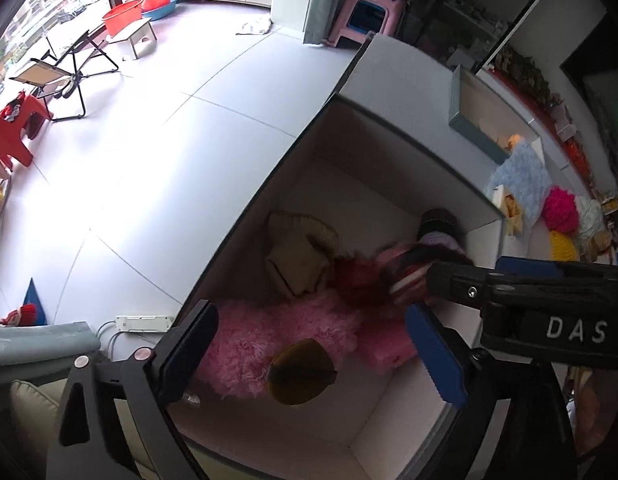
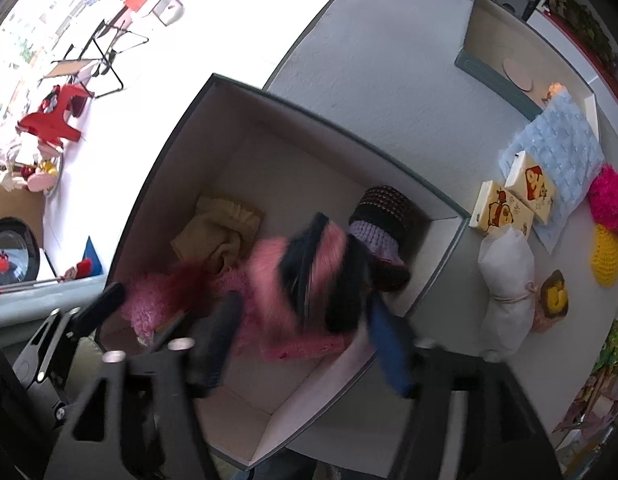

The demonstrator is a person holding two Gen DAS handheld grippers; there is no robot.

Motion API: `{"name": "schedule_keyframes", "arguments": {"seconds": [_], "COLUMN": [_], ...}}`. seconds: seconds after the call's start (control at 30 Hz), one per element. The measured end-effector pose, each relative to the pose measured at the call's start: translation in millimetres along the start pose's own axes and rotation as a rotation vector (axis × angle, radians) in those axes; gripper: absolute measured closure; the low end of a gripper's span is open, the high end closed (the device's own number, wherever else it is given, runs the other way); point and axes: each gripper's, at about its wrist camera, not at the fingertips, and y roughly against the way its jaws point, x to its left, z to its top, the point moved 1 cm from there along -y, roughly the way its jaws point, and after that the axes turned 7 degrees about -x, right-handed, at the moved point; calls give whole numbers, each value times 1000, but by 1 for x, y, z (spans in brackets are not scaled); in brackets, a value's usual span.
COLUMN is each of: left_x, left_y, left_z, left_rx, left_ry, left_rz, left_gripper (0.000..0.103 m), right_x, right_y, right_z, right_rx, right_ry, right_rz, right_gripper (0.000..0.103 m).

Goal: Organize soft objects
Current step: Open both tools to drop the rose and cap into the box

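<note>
An open white box (image 2: 449, 216) with a grey-green rim stands on the grey table (image 2: 389, 60). Inside lie a folded tan cloth (image 1: 297, 256), a fluffy pink piece (image 1: 245, 348) with an olive oval patch, a blurred pink-and-black striped fuzzy piece (image 2: 309, 272) and a dark knit hat (image 2: 383, 216) with a lilac band. My left gripper (image 1: 313, 356) hangs open over the fluffy pink piece without touching it. My right gripper (image 2: 303, 346) is open above the striped piece, which shows blurred between its fingers, and the pads do not press on it.
On the table right of the box lie a blue quilted cushion (image 2: 557, 152), two tissue packs (image 2: 505, 210), a tied white bundle (image 2: 505, 280), a magenta pompom (image 2: 611, 196) and a yellow knit (image 2: 607, 256). A second open box (image 2: 497, 64) stands behind. The floor holds a folding chair (image 1: 65, 76).
</note>
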Motion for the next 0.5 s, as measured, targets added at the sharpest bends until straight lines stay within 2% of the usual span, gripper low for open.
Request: {"name": "schedule_keyframes", "arguments": {"seconds": [0.07,0.1,0.13,0.23,0.5], "left_x": [2,3,3,3,-10], "left_y": [-1,-3,-4,-5,-8], "left_z": [-1,-2,-3,-9,-22], "left_rx": [24,38,49,66,119], "left_ry": [6,5,3,2,-44], "left_rz": [-2,7,16,35,80], "left_gripper": [7,1,0,0,0], "right_x": [-2,-4,-5,-10,-33], "right_y": [2,4,5,9,12], "right_z": [-1,-1,-2,-6,-26], "right_rx": [-5,-14,-22,-49,-31], "right_ry": [-8,-13,-17,-37,-107], "right_rz": [10,15,20,36,55], "right_gripper": [20,19,18,0,0]}}
